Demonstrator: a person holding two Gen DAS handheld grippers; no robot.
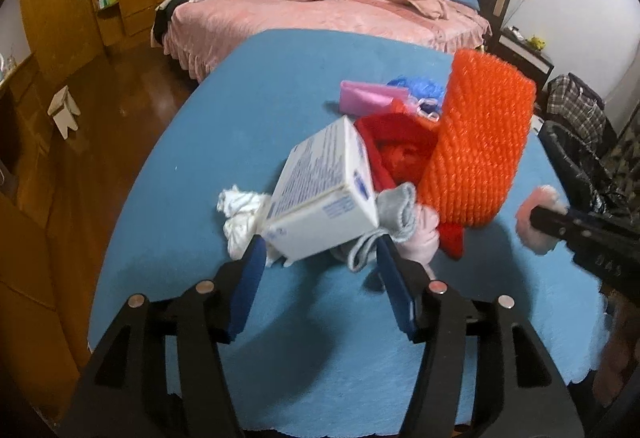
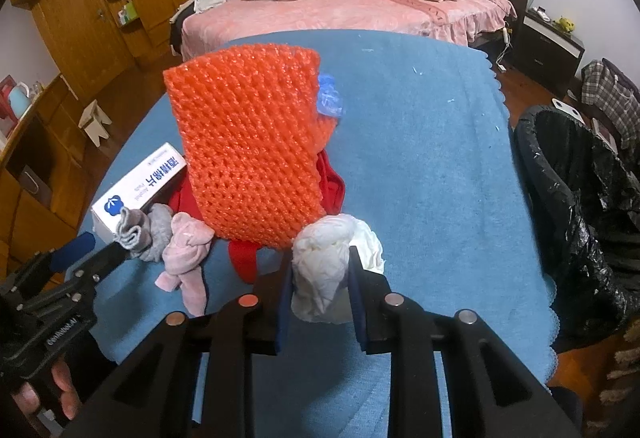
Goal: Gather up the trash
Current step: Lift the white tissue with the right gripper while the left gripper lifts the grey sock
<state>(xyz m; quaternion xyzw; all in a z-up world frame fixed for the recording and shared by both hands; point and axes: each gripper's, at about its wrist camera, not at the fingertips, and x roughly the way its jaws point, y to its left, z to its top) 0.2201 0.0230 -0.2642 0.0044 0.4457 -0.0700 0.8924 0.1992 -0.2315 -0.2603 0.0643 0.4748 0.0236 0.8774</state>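
A white printed box (image 1: pixel 324 190) lies tilted against a pile of cloth on the blue table cover (image 1: pixel 280 86). Its near end sits between the fingertips of my left gripper (image 1: pixel 320 242), whose blue pads stand apart at its corners without clearly pressing. A second crumpled tissue (image 1: pixel 240 218) lies left of the box. My right gripper (image 2: pixel 320 256) is shut on a white crumpled tissue wad (image 2: pixel 336 238), low over the cover. An orange foam net (image 2: pixel 248 142) stands upright just beyond it. From the left wrist, the right gripper (image 1: pixel 538 220) shows at the right edge.
A grey sock (image 2: pixel 140 234), a pink sock (image 2: pixel 188 246) and red cloth (image 2: pixel 332 186) lie around the net, with a pink pouch (image 1: pixel 368 96) behind. A bin lined with a black bag (image 2: pixel 568 198) stands right of the table. A pink bed (image 2: pixel 360 6) lies beyond.
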